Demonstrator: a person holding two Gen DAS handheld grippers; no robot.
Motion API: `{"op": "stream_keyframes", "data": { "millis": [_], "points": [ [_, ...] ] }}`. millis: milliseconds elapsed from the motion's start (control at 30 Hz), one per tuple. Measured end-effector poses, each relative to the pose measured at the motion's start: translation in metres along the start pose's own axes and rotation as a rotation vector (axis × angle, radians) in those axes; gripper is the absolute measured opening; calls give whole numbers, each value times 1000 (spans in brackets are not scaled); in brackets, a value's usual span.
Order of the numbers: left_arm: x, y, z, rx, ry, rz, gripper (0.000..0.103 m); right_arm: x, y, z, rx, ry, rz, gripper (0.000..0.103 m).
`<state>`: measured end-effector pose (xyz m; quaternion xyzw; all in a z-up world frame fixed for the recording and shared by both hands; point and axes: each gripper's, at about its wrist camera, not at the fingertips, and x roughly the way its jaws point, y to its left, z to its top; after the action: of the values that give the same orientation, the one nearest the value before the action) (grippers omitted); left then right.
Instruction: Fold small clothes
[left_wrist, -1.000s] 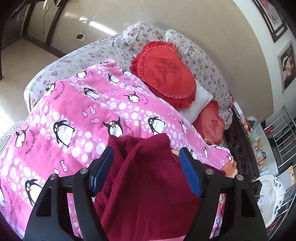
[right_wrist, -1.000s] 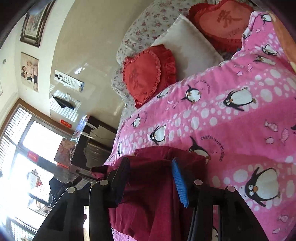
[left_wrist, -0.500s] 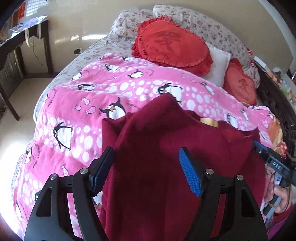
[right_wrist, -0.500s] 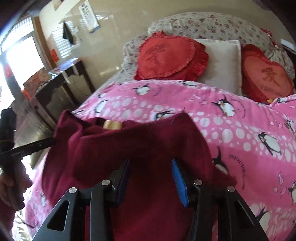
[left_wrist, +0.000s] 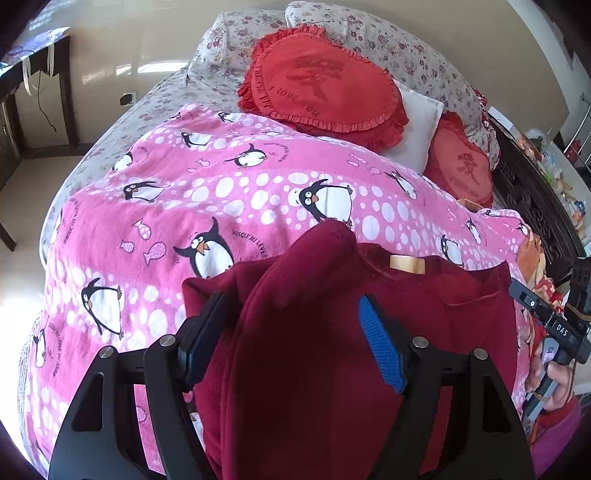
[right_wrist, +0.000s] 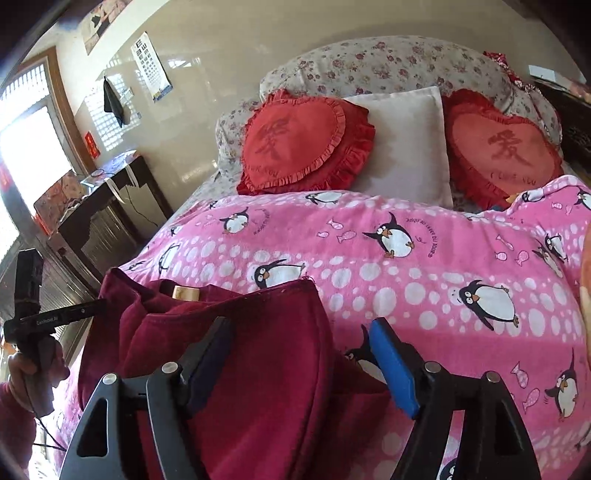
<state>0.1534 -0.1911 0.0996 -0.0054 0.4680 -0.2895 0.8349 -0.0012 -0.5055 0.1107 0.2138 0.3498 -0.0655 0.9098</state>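
Observation:
A dark red fleece garment (left_wrist: 317, 354) lies on the pink penguin blanket (left_wrist: 229, 192), its collar with a tan label (left_wrist: 406, 264) at the far edge. My left gripper (left_wrist: 291, 339) is open, its fingers spread either side of a raised fold of the garment. In the right wrist view the same garment (right_wrist: 240, 362) lies at lower left. My right gripper (right_wrist: 301, 363) is open; its left finger (right_wrist: 207, 354) rests on the fabric and the blue right pad (right_wrist: 393, 373) is over the blanket. Each view shows the other hand-held gripper at its edge.
Two red heart cushions (right_wrist: 303, 147) (right_wrist: 502, 147) and a white pillow (right_wrist: 406, 140) lean on floral pillows at the head of the bed. A dark desk (right_wrist: 107, 206) stands left of the bed. Dark carved furniture (left_wrist: 535, 199) runs along the right side.
Both grippers have lowered toward the bed with the garment. The right gripper's jaws have spread wide and let go of the fabric, which has settled onto the blanket.

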Motion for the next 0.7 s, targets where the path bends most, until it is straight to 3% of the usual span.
{"op": "stream_keyframes", "data": {
  "millis": [33,67,100,133,167,200,367,600,700],
  "points": [
    [4,0,2,-12,2,-7,73,7,-3,1,21,12,24,72],
    [8,0,3,-23,9,-16,72,13,-3,2,37,28,41,56],
    [12,-2,4,-25,15,-18,58,18,-3,1,41,44,52,43],
    [14,-4,5,-11,13,4,31,22,-1,1,35,59,54,24],
    [14,-6,7,11,8,31,18,24,2,2,19,57,43,12],
    [14,-6,8,18,3,30,8,23,4,3,5,45,37,7],
    [6,13,19,-59,-65,32,8,6,2,22,20,-49,17,6],
    [18,26,17,-149,6,8,11,50,-2,16,38,98,-87,9],
    [-1,22,11,-117,-11,27,19,18,6,14,18,17,-111,15]
  ]
}}
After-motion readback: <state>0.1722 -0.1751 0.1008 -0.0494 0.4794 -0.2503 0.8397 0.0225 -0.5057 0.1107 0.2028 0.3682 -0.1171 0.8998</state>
